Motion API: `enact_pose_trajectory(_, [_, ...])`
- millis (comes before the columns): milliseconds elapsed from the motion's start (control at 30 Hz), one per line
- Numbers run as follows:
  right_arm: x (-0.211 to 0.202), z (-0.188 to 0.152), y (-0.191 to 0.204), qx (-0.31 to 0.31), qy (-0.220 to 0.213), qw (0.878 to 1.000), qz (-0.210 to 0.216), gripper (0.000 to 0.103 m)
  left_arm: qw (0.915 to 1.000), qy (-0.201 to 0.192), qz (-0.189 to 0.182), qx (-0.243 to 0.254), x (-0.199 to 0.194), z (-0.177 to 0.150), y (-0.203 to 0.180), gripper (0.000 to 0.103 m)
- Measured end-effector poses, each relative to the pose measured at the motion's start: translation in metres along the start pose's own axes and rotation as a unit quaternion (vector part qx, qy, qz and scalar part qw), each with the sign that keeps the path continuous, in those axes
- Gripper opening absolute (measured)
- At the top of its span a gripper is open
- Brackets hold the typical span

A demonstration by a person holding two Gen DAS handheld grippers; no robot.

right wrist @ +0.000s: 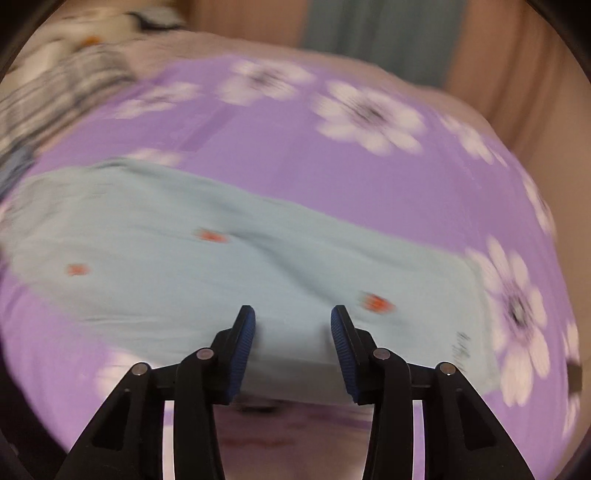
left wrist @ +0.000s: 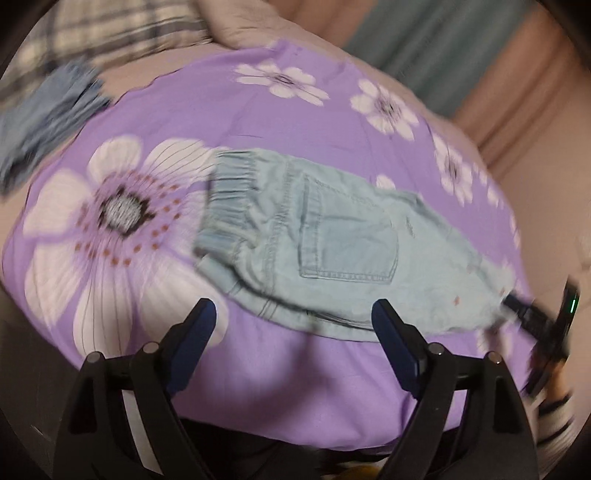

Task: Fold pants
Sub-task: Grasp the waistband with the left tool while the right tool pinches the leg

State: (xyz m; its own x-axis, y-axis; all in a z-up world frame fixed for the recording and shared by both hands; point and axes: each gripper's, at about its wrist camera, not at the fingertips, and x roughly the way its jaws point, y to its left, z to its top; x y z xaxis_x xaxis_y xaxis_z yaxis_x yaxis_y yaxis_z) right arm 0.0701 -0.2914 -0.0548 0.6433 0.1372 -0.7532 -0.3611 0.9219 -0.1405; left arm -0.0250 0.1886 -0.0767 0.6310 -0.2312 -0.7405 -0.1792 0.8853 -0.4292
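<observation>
1. Left gripper point(left wrist: 295, 317), jaws wide and holding nothing, hovers beside the waistband end.
2. Right gripper point(right wrist: 293, 325), jaws partly apart, straddles the leg hem.
3. Pale denim pants point(left wrist: 332, 236) lie lengthwise across the purple floral sheet point(left wrist: 184, 110).

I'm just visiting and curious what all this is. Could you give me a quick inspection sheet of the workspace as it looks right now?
Surface: purple flowered sheet spread over a bed.
Job's things: light blue pants lying flat, already doubled lengthwise, back pocket up, elastic waistband toward the left.
Clutter: darker blue garment bunched at the sheet's far left edge; plaid cloth behind it.
Grippers: left gripper wide open, empty, near the pants' edge; right gripper partly open over the leg end, not pressing the cloth.
Cables: nothing seen.
Surroundings: pinkish curtain and a teal panel; both views blurred.
</observation>
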Motion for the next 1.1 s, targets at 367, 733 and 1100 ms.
enact_pose_trajectory(367, [0.008, 0.022, 0.123, -0.060, -0.046, 0.984, 0.162, 0.043, 0.9776, -0.008, -0.113, -0.177, 0.019, 0.011, 0.031, 0.052])
enact_pose_trajectory(733, [0.002, 0.010, 0.148, -0.112, -0.040, 0.975, 0.187, 0.043, 0.9750, -0.002, -0.108, -0.195, 0.031, 0.018, 0.035, 0.016])
enact_pose_trajectory(1100, [0.009, 0.004, 0.160, -0.215, -0.029, 0.964, 0.151, 0.042, 0.9716, -0.041, -0.129, -0.194, 0.010, 0.021, 0.036, 0.008])
